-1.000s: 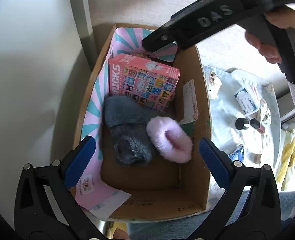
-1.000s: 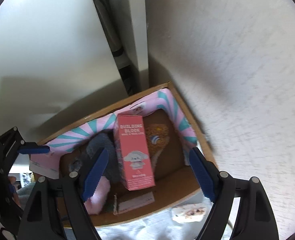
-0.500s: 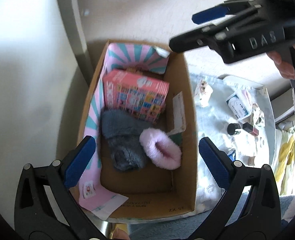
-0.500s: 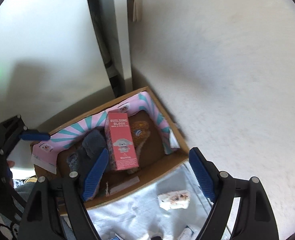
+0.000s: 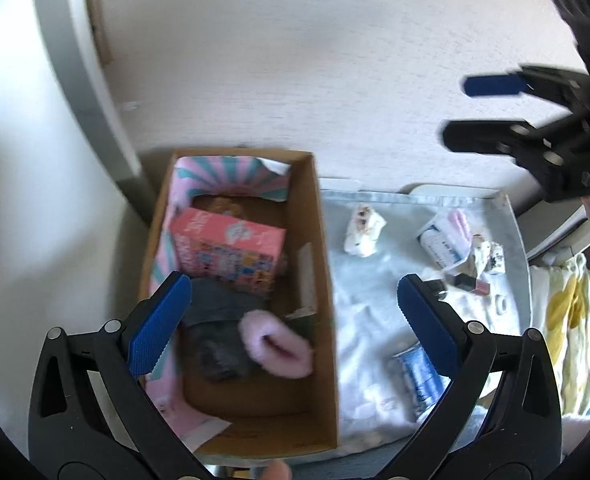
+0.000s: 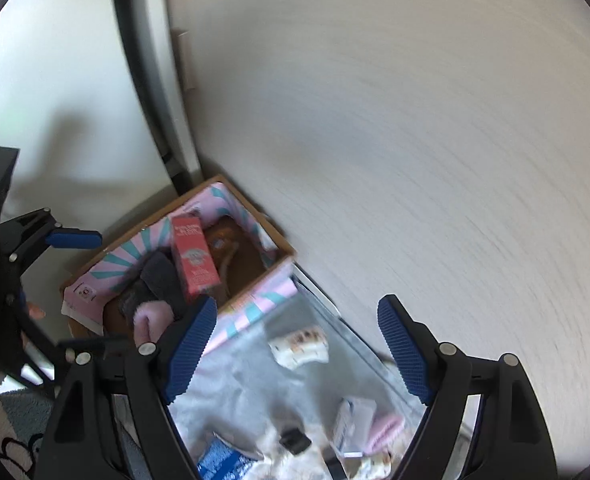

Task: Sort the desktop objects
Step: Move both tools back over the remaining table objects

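Both grippers, left [image 5: 291, 316] and right [image 6: 297, 350], jaws spread, empty, above cloth [image 5: 369, 300]. Risk: small wrapped items [image 5: 363, 228] crowd together; a grab may snag cloth.

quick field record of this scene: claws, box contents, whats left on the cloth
left claw: open, empty, above the box edge
right claw: open, empty, raised over the cloth
cardboard box: holds pink toy carton, grey fuzzy item, pink fuzzy item
pale cloth: beside the box, still holds small patterned packet, blue packet and other small items
sorting: unfinished
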Motion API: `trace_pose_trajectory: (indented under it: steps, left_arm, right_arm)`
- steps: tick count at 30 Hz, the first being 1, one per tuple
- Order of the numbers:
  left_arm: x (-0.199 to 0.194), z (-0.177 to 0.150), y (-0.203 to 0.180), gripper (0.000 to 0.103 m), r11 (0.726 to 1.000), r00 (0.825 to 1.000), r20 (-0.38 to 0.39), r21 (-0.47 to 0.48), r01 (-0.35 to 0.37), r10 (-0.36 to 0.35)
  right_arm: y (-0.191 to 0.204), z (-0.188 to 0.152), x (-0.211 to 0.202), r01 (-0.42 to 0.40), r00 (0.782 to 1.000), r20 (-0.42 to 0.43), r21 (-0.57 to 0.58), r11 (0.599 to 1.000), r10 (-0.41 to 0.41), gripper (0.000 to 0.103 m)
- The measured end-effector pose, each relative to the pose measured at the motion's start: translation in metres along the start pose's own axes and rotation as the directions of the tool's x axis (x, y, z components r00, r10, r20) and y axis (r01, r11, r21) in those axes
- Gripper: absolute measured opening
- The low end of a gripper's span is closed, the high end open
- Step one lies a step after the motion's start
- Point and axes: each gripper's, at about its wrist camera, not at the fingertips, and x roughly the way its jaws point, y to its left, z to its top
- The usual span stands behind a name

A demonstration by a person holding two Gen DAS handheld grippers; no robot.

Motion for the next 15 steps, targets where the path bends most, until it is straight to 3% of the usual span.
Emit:
trace_pose_trajectory:
  steps: [3, 8, 13, 15]
  left_arm:
    - [0.000, 0.007, -0.011, 0.103, 1.000, 1.000, 0.005, 0.007, 0.005, -0.005]
    - [-0.004, 0.015, -0.030, 0.103, 0.994, 0.994, 0.027, -0.009, 0.106, -0.105]
    - [0.010, 0.016, -0.067, 0.103, 0.990, 0.991, 0.019, 0.062, 0.131, -0.132]
    - [0.019, 0.015, -0.079, 0.103, 0.988, 0.992, 0.011, 0.090, 0.124, -0.125]
  right_arm:
    - [-0.026, -0.026, -0.016, 0.064, 0.998, -0.003, 0.068, 0.996, -0.064, 0.080]
    - [-0.065, -0.072, -0.043, 0.135, 0.991, -0.001, 0.166, 0.977, -0.137, 0.080]
    - [-0.095, -0.136, -0.060, 0.241, 0.970, -0.038, 0.257, 0.936, -0.240, 0.080]
    - [-0.105, -0.162, -0.060, 0.245, 0.969, -0.060, 0.309, 0.919, -0.239, 0.080]
